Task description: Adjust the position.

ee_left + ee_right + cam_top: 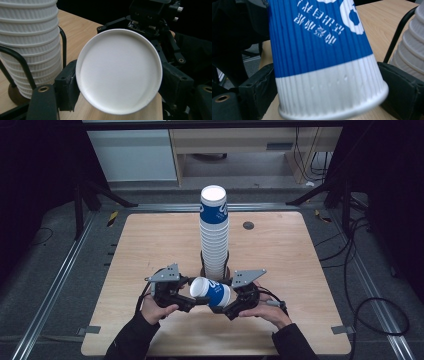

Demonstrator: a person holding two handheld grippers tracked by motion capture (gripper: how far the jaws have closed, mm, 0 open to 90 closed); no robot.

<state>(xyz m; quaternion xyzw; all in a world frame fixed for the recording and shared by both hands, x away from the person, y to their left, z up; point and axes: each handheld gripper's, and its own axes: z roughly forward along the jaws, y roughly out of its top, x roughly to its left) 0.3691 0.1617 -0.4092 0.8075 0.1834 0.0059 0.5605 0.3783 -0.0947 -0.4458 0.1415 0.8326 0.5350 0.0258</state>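
While both grippers clamp it, one blue-and-white cup [211,291] sideways beside the racked cup stack [214,232].

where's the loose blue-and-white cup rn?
In the high view, the blue-and-white ribbed paper cup lies on its side between the left tongs and right tongs, just in front of the tall cup stack.

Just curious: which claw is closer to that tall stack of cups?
Right, narrowly. The right claw sits just beside the base of the tall stack; the left claw lies slightly farther, on its other side.
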